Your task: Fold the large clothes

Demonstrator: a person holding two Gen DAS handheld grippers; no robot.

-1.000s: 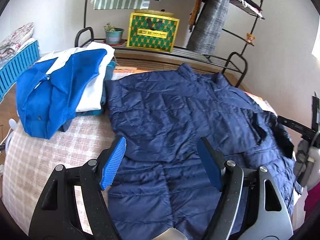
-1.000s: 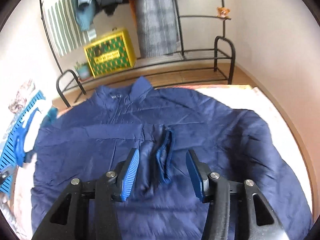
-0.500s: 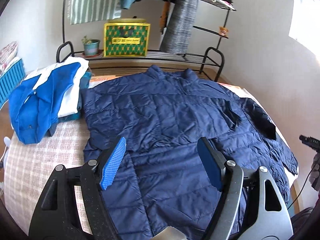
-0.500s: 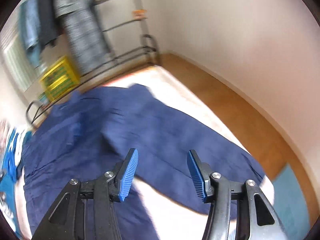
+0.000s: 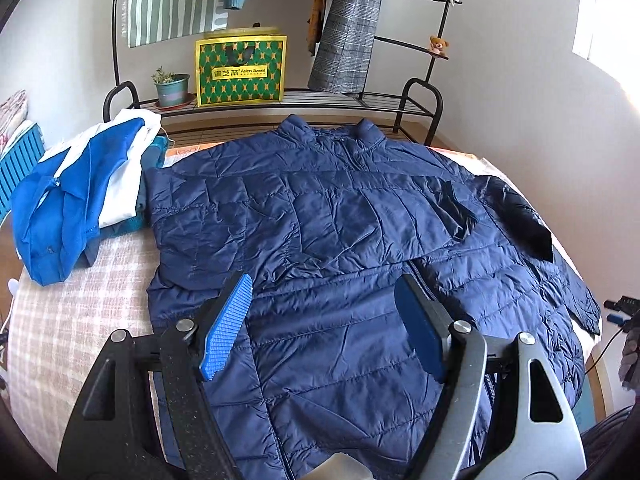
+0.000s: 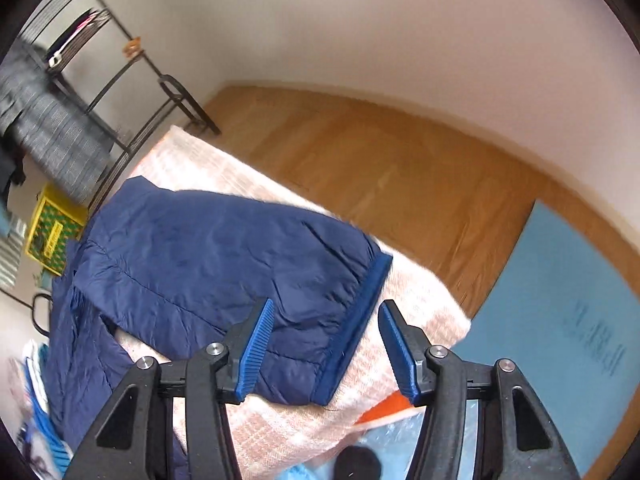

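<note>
A large navy quilted jacket lies spread front-up on a checked bedspread, collar toward the far rack. My left gripper is open and empty above the jacket's lower front. In the right wrist view the jacket's right sleeve lies stretched out over the bed's corner, ending in a ribbed blue cuff. My right gripper is open and empty just above that cuff, its fingers on either side of it.
Folded blue and white clothes are stacked at the bed's left. A black metal rack with a yellow-green box and a potted plant stands behind. Wooden floor and a light blue mat lie beyond the bed's right corner.
My left gripper has pulled back and up, showing the whole jacket. My right gripper has swung right from the jacket's chest to the sleeve cuff at the bed's corner.
</note>
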